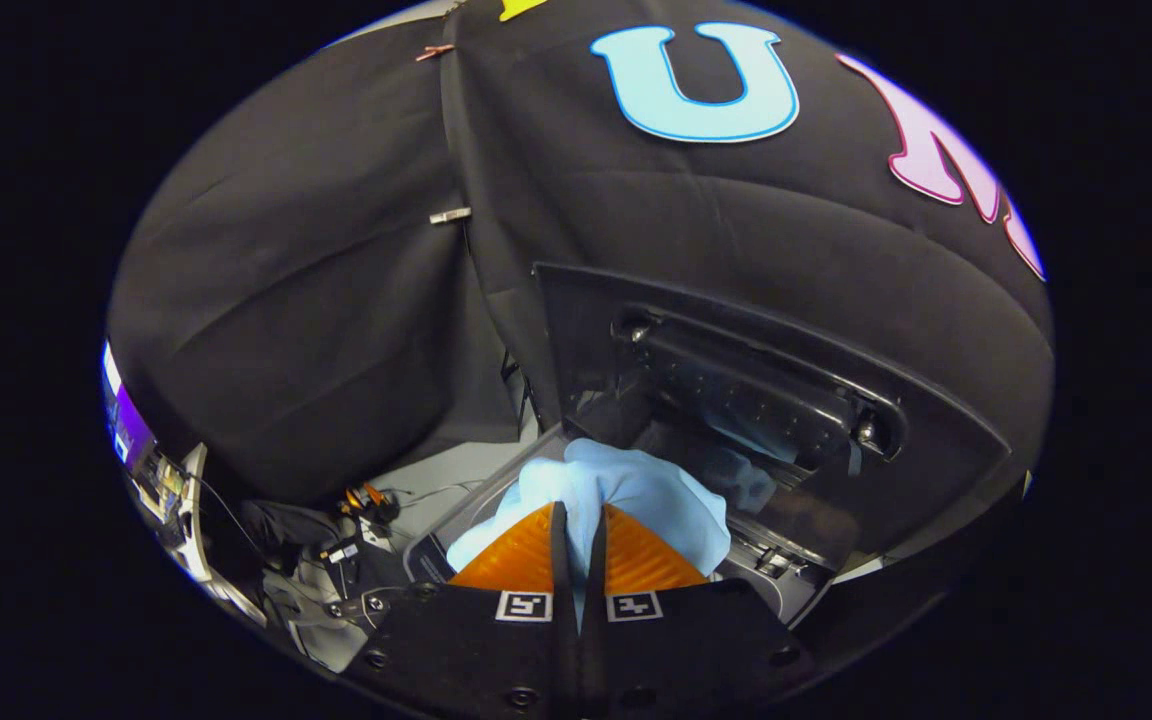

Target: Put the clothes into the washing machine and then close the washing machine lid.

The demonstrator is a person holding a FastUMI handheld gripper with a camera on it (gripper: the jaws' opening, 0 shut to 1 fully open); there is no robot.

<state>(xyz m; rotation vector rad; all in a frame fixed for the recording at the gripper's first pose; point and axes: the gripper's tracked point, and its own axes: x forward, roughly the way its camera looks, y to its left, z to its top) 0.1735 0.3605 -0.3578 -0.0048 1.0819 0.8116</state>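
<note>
Ribbed orange gripper (576, 515) clenched on soft blue cloth (636, 490) above washing machine (496, 490), glossy lid (736, 380) raised

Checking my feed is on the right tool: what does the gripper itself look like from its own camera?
The gripper has two orange fingers with ribbed pads, tapering to points. Each sits on a black plate fixed with screws, and each plate bears a small white square marker with a black pattern near the finger's base.
</note>
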